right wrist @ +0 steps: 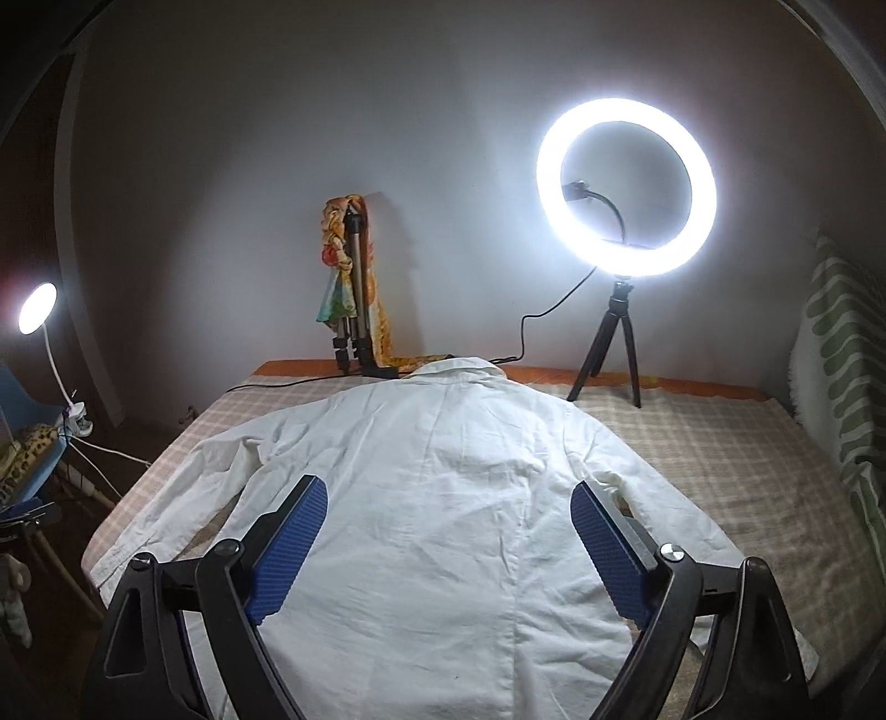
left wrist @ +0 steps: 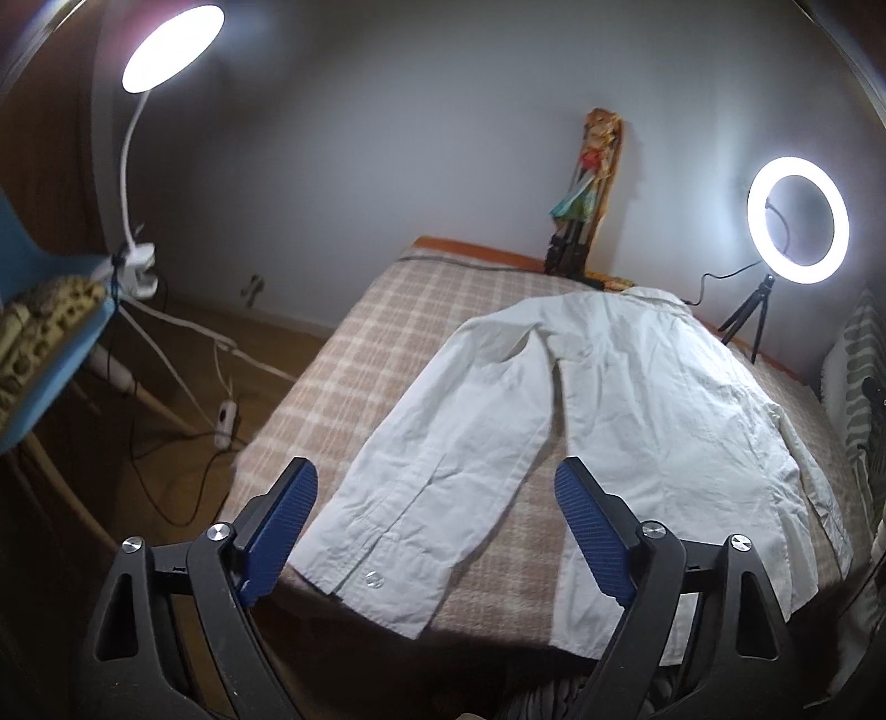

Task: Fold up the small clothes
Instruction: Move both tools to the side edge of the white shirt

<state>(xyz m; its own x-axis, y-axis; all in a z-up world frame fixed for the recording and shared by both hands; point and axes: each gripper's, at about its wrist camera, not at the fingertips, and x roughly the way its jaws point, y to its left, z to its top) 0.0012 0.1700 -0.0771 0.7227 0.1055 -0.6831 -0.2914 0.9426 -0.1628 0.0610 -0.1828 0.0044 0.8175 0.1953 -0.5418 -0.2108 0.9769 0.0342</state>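
Observation:
A small white long-sleeved shirt (left wrist: 637,410) lies spread flat, back side up, on a checked blanket (left wrist: 398,321), collar at the far end. Its left sleeve (left wrist: 443,465) stretches toward me, cuff near the bed's front edge. My left gripper (left wrist: 437,482) is open and empty, hovering above that sleeve. In the right wrist view the shirt (right wrist: 459,498) fills the middle of the bed. My right gripper (right wrist: 448,504) is open and empty above the shirt's lower back, the hem under it.
A ring light on a small tripod (right wrist: 626,188) stands at the bed's far right. A folded tripod wrapped in a colourful scarf (right wrist: 354,288) leans on the wall. A clip lamp (left wrist: 171,50), blue chair (left wrist: 39,332) and cables (left wrist: 221,387) are left of the bed. A striped pillow (right wrist: 841,354) is at the right.

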